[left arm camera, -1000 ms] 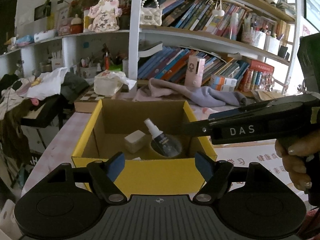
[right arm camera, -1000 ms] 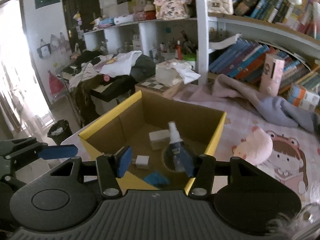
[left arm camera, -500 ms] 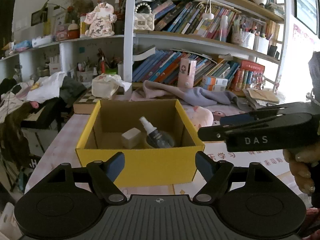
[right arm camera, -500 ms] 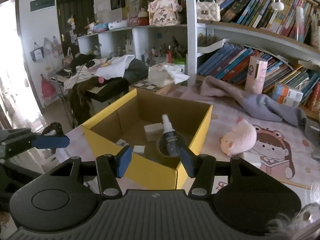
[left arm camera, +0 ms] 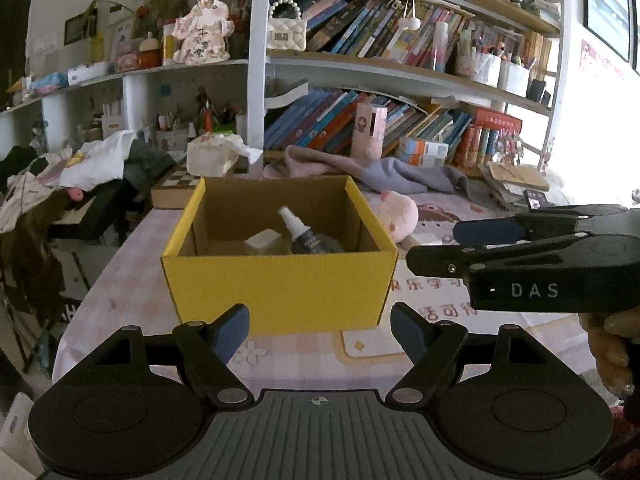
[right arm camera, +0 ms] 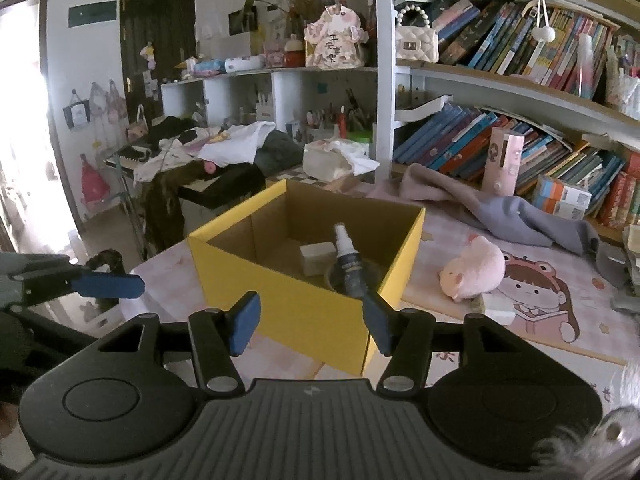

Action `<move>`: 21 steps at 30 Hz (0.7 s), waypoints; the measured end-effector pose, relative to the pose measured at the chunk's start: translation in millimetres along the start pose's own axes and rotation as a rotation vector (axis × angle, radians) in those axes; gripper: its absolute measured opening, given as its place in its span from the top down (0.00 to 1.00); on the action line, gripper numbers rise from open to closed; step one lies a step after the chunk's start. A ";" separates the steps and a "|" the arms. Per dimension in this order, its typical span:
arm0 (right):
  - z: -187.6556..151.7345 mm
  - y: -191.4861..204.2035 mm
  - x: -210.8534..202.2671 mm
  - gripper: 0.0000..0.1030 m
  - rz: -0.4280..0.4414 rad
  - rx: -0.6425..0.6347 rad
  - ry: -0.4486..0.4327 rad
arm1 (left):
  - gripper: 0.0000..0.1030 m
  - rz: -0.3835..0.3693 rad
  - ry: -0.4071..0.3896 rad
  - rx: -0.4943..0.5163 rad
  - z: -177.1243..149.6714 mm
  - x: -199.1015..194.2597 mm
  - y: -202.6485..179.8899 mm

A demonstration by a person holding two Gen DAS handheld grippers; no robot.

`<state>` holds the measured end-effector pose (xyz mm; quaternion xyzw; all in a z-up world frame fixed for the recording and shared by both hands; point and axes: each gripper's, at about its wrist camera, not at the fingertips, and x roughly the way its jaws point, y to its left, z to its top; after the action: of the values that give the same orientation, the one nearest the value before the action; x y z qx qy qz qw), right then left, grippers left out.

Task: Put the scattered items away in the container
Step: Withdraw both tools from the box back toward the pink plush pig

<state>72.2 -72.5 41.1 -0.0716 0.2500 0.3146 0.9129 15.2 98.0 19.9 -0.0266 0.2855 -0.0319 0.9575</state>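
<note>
A yellow cardboard box (left arm camera: pixel 280 292) (right arm camera: pixel 280 292) stands on the pink checked table. Inside it a dark spray bottle (left arm camera: pixel 300 232) (right arm camera: pixel 349 260) leans in a round roll, with a pale block (left arm camera: pixel 264 240) (right arm camera: pixel 317 255) beside it. My left gripper (left arm camera: pixel 320 332) is open and empty, just in front of the box. My right gripper (right arm camera: pixel 310 322) is open and empty, near the box's front right corner; it also shows from the side at the right of the left wrist view (left arm camera: pixel 480 240). A pink plush pig (left arm camera: pixel 398 214) (right arm camera: pixel 474 272) lies on the table right of the box.
A grey-purple cloth (right arm camera: pixel 500 208) lies behind the box. A bookshelf full of books (right arm camera: pixel 520 80) stands at the back. A tissue box (right arm camera: pixel 332 160) sits on a chequered board. A picture mat (right arm camera: pixel 540 304) lies under the pig. Clothes are piled on a chair (right arm camera: pixel 208 160) at the left.
Both grippers have pulled back from the box, which now looks smaller and farther. Both stay open and empty. The items in the box have not moved.
</note>
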 end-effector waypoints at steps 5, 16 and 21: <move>-16.2 2.4 -4.4 0.46 -0.029 -0.005 0.029 | 0.22 -0.013 0.019 -0.003 -9.2 -1.7 -2.1; -41.4 -10.8 -17.6 0.44 -0.118 0.048 0.084 | 0.22 -0.114 0.064 0.058 -18.6 11.3 -28.0; -47.1 -20.5 -21.8 0.42 -0.164 0.070 0.099 | 0.22 -0.151 0.068 0.084 -14.2 20.8 -37.0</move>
<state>50.5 -114.0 10.8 -0.0751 0.2989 0.2259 0.9241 23.1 59.1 -0.8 -0.0068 0.3133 -0.1167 0.9424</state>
